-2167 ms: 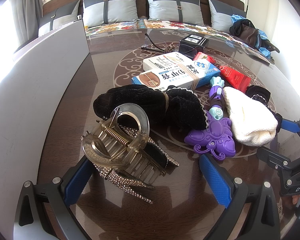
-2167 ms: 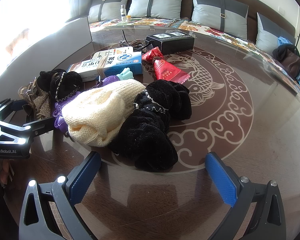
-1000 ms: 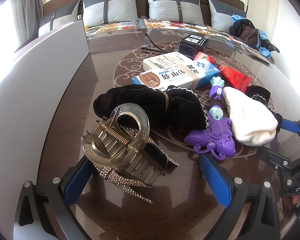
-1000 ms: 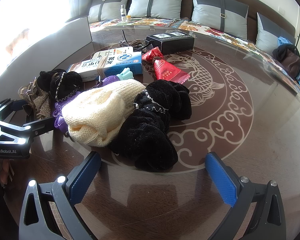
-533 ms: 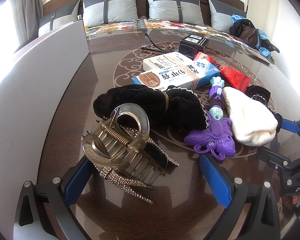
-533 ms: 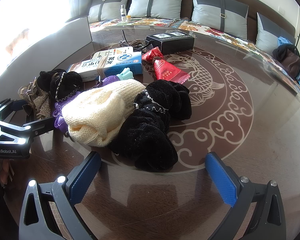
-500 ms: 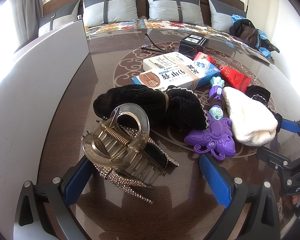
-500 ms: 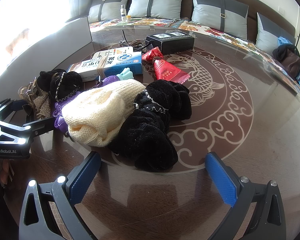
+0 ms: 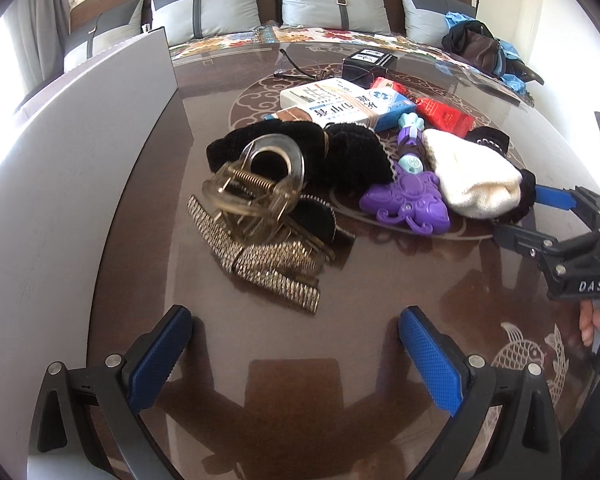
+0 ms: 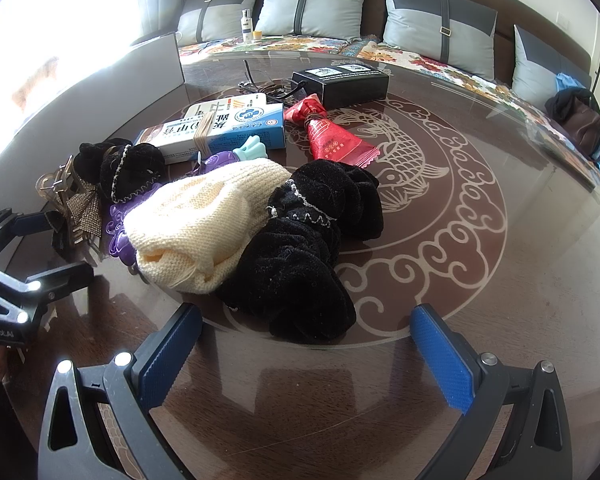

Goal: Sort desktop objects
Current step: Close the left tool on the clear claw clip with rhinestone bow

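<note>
A clear hair claw clip (image 9: 256,192) lies on rhinestone clips (image 9: 268,256), just ahead of my left gripper (image 9: 296,344), which is open and holds nothing. Behind the claw are a black velvet scrunchie (image 9: 340,152), a purple toy (image 9: 408,200) and a cream knit hat (image 9: 472,176). My right gripper (image 10: 304,344) is open and empty, close in front of a black velvet piece (image 10: 308,240) that lies against the cream knit hat (image 10: 208,220). Each gripper shows in the other's view: the right gripper (image 9: 518,214) and the left gripper (image 10: 60,246).
Banded medicine boxes (image 10: 220,124), a red packet (image 10: 332,136) and a black box (image 10: 340,82) with a cable lie further back on the glossy brown table (image 10: 480,280). A grey upright panel (image 9: 80,140) runs along the left. A cushioned sofa (image 10: 312,8) stands behind.
My left gripper has drawn back from the hair claw, which was between its fingers and now lies ahead of them. The right gripper has pulled back slightly.
</note>
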`<action>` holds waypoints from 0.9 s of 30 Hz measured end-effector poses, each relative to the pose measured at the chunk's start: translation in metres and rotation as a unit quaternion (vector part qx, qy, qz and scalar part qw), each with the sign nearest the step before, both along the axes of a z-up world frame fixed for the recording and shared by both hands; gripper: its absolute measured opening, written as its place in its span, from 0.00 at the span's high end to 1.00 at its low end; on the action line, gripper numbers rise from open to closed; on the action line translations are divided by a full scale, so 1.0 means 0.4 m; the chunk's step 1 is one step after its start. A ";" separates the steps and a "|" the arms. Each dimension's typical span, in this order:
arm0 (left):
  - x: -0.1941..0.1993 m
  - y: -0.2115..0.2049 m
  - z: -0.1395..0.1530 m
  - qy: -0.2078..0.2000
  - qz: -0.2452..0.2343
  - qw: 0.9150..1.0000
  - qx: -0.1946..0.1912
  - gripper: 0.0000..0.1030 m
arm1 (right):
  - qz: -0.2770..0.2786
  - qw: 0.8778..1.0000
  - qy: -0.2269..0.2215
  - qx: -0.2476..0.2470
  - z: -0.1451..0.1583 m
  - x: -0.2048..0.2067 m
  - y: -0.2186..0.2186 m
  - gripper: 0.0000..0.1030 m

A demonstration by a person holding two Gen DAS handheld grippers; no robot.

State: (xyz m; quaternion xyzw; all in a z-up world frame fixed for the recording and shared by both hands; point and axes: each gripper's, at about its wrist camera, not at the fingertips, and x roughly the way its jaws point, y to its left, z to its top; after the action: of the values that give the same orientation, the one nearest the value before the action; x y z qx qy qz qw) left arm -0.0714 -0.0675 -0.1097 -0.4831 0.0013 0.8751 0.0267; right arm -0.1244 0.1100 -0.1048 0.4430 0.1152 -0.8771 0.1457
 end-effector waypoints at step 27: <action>-0.119 -0.076 0.008 -0.038 0.122 0.991 0.036 0.00 | -0.001 1.000 0.000 0.000 -0.001 -0.001 -0.003 0.00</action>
State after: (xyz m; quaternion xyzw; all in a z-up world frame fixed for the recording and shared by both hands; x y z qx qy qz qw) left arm -0.1192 -0.0980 -0.1066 -0.5117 -0.0899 0.8521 -0.0632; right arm -0.1249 0.1087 -0.1051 0.4430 0.1148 -0.8772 0.1452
